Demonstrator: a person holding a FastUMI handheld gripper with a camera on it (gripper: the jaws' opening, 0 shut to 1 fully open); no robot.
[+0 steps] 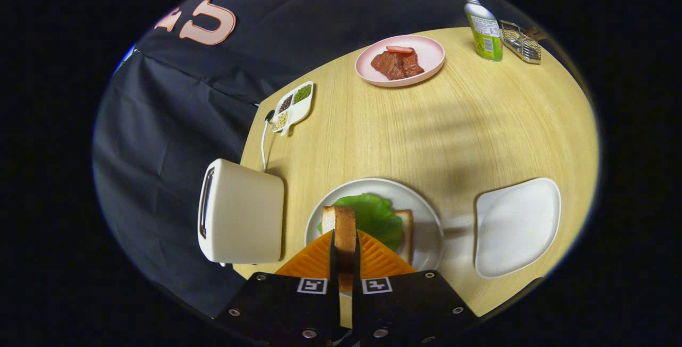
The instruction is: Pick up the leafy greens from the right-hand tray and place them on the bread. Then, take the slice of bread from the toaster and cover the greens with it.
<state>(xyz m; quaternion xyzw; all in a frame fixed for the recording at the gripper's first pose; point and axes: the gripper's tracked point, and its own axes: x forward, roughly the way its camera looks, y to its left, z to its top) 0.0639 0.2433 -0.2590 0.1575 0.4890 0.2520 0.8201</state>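
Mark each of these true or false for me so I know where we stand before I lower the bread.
1. The claw is shut on a bread slice. True.
2. The leafy greens lie on the right-hand tray. False: they lie on the bread on the white plate.
3. The toaster stands beside the white plate. True.
4. The pink plate holds greens. False: it holds reddish-brown meat slices.
5. The green bottle lies on its side. False: it stands upright.
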